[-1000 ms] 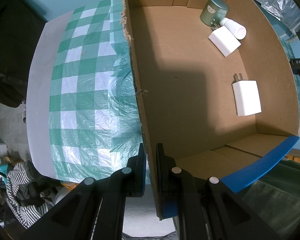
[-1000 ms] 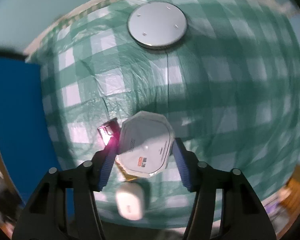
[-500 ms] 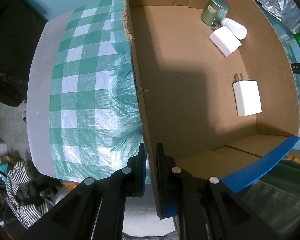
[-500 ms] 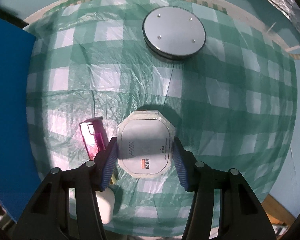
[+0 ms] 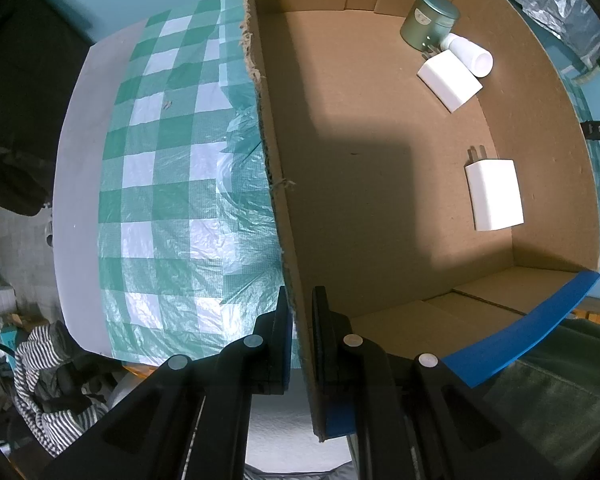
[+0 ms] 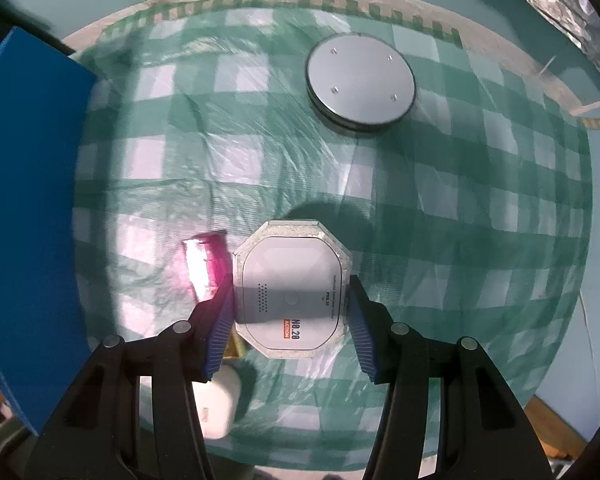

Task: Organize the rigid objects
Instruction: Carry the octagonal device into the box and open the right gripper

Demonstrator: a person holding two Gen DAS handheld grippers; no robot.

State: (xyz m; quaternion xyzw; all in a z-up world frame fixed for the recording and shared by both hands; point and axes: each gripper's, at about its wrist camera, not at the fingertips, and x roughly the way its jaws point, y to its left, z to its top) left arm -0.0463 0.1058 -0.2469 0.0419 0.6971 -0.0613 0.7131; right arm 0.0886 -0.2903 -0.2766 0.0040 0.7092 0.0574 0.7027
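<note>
A: Left wrist view first. Step?
B: Bracing. Found the left tool (image 5: 302,296) clamped shut on the cardboard box (image 5: 268,120) wall, one pad on either face. Green tin (image 5: 428,20), white bottle (image 5: 470,54) and two chargers (image 5: 494,194) already inside, far ahead of the tool.
A: Against a second ago?
B: No difference; same grip, same spot.
A: Right wrist view?
B: Carrying. Right tool (image 6: 290,292) closed on the octagonal case (image 6: 290,264), pads against both its flanks. Judged it lifted, by the shadow cast on the checked cloth (image 6: 460,220). Pink lighter (image 6: 204,264) just outside one finger, round disc (image 6: 360,84) well ahead.
A: Next?
B: Probably across to the box's blue side (image 6: 28,200), over the rim, then release.
A: Changed?
B: Disc shifted in view; blue side larger; grip alike.
</note>
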